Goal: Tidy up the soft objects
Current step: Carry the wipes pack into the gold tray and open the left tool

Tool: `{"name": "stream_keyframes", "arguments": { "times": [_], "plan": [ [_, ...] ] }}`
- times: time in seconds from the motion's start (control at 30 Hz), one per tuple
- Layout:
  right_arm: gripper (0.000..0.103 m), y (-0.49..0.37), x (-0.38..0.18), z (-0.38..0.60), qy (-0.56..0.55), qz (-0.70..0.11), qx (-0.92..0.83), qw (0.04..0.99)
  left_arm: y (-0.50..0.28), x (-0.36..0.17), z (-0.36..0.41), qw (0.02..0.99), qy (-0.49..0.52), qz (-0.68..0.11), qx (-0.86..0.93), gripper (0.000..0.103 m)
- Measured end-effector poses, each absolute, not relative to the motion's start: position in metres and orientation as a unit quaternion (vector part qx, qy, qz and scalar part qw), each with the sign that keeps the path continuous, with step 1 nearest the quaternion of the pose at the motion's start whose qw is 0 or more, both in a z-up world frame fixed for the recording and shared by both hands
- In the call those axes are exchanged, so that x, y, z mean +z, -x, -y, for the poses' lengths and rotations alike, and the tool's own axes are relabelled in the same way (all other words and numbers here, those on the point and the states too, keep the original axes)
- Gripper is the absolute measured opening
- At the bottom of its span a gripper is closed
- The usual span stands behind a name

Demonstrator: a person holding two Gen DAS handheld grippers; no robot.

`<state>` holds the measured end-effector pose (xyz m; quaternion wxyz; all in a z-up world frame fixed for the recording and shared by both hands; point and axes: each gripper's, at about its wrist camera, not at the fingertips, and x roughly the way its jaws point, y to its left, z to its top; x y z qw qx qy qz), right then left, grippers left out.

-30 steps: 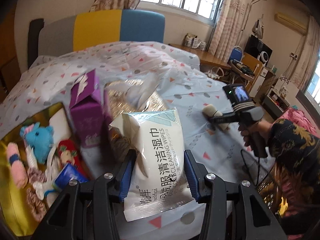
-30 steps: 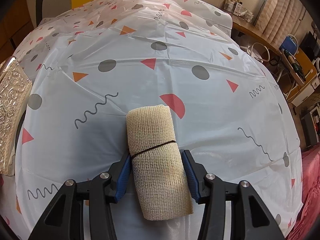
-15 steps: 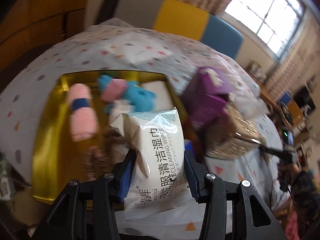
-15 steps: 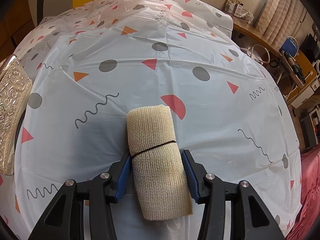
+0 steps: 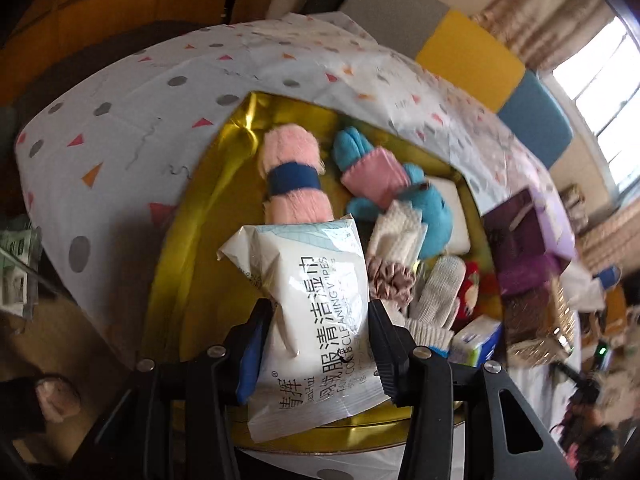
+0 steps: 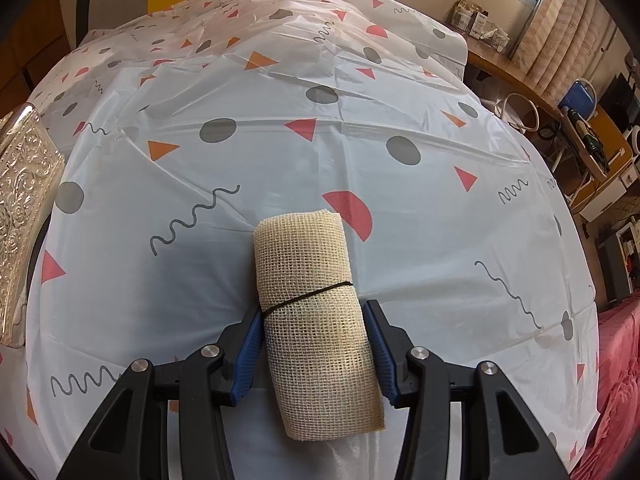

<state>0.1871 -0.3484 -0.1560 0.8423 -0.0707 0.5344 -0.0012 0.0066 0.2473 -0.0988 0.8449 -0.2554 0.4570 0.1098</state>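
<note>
My left gripper (image 5: 318, 316) is shut on a white pack of cleaning wipes (image 5: 308, 304), held above the near part of a gold tray (image 5: 208, 216). In the tray lie a pink towel roll with a blue band (image 5: 296, 176), a blue plush toy (image 5: 424, 208), a white knit glove (image 5: 436, 296) and other soft things. My right gripper (image 6: 316, 320) is shut on a beige mesh cloth roll (image 6: 316, 312) tied with a black band, just over the patterned sheet (image 6: 280, 148). Whether the roll rests on the sheet I cannot tell.
A purple box (image 5: 524, 240) and an embossed gold lid (image 5: 540, 320) lie right of the tray; that lid (image 6: 20, 208) shows at the left edge of the right wrist view. The bed has a grey, yellow and blue headboard (image 5: 468, 48). A desk (image 6: 560, 100) stands to the right.
My left gripper has swung left with the wipes pack and rolled, from over the bed sheet to over the gold tray. The right gripper and its cloth roll have stayed in place.
</note>
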Motion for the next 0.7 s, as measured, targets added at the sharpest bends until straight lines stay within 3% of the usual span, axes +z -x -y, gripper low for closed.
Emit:
{"name": "stream_keyframes", "arguments": {
  "times": [0.13, 0.3, 0.43, 0.57, 0.7],
  "plan": [
    [0.049, -0.187, -0.156, 0.348, 0.071, -0.534, -0.001, 0.842, -0.016, -0.107, -0.243, 0.845, 0.224, -0.471, 0.118, 0.051],
    [0.049, -0.187, -0.156, 0.348, 0.073, -0.534, 0.001, 0.842, -0.011, -0.096, -0.242, 0.865, 0.161, -0.449, 0.157, 0.065],
    [0.049, -0.187, -0.156, 0.348, 0.074, -0.534, 0.001, 0.843, -0.009, -0.087, -0.235, 0.882, 0.111, -0.429, 0.161, 0.064],
    [0.049, -0.187, -0.155, 0.347, 0.075, -0.534, 0.000, 0.842, -0.014, -0.096, -0.227, 0.878, 0.084, -0.444, 0.158, 0.051],
    [0.048, -0.187, -0.155, 0.346, 0.080, -0.534, 0.001, 0.842, -0.015, -0.106, -0.226, 0.873, 0.064, -0.451, 0.177, 0.051]
  ]
}}
